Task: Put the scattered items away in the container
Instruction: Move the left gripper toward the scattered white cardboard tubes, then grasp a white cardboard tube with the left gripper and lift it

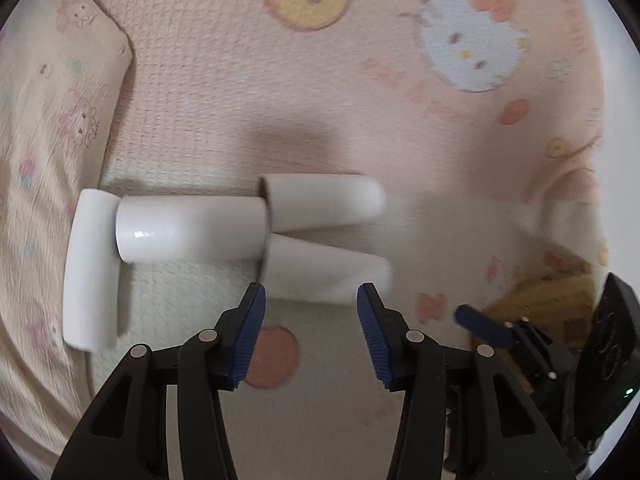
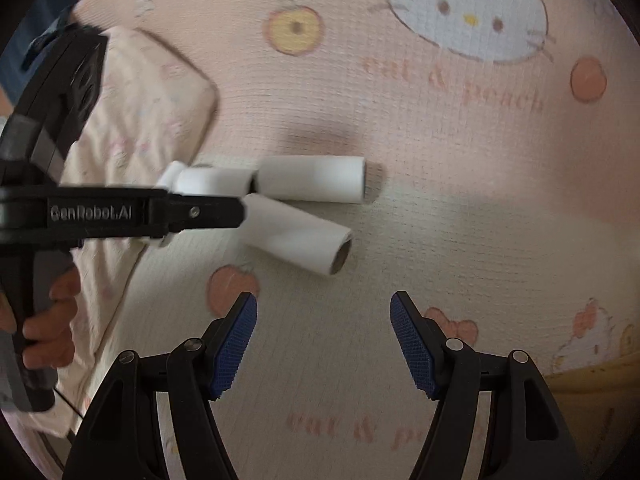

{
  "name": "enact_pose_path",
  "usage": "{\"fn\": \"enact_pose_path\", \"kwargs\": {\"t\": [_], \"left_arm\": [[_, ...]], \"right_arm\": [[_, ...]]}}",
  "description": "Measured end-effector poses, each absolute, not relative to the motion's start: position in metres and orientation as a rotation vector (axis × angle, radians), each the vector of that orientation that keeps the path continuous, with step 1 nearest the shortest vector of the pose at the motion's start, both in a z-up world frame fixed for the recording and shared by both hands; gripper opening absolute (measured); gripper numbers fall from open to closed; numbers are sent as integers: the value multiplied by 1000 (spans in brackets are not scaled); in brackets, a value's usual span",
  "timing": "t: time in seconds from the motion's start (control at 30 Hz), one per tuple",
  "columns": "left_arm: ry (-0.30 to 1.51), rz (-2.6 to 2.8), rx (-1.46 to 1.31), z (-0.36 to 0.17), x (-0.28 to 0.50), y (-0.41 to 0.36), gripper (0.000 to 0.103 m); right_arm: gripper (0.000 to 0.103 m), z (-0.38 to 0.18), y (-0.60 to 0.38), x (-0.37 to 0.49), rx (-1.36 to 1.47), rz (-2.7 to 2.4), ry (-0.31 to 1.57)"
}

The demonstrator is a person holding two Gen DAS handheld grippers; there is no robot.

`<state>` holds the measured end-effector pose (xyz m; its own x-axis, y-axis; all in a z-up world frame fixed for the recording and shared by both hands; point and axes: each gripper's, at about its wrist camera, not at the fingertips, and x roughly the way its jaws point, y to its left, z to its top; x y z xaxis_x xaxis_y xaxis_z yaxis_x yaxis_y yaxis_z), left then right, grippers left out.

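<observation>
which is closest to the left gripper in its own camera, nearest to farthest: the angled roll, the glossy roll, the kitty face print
1. angled roll, just past the open left gripper.
2. glossy roll, farther back, on the left.
3. kitty face print, far back on the right of the blanket.

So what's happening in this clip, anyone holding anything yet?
Not yet. A person holds a gripper in each hand over a cartoon-print blanket where four white rolls lie bunched together. The left gripper is open, its tips right at the nearest roll but not closed on it. The right gripper is open too, short of the rolls. A pillow lies to the left. Nothing has been lifted, and the container isn't clearly in view.
</observation>
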<state>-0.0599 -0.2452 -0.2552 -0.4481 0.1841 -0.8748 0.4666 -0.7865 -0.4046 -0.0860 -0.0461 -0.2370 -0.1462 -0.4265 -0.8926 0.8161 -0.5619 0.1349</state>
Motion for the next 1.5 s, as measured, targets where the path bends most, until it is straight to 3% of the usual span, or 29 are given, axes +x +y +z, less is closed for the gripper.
{"fn": "enact_pose_path", "kwargs": {"t": [0.23,0.43,0.53,0.6,0.67,0.73,0.97,1.2,1.5], "left_arm": [[1089,-2297,1508,-277,-67,-254,50],[1079,-2278,1532,-280,-71,-256,40],[1096,-2258,1540,-282,-71,-261,40],[1145,-2228,1542,-286,-71,-264,40],[1198,-2208,1535,-289,-70,-266,40],[1212,-2210,1530,-289,-69,-267,40],[1144,-2287,1571,-275,-75,-244,39],[1205,-2348,1598,-262,-75,-225,39],[1068,-2448,1770,-266,-91,-158,39]], "right_arm": [[67,-265,-52,-109,1338,-1829,397],[67,-271,-54,-120,1376,-1777,272],[67,-273,-58,-123,1382,-1746,251],[64,-276,-60,-124,1397,-1724,232],[41,-277,-61,-123,1400,-1713,216],[36,-279,-58,-125,1426,-1690,177],[35,-276,-52,-123,1431,-1679,169],[35,-264,-18,-111,1465,-1699,204],[35,-255,34,-78,1576,-1753,238]]}}
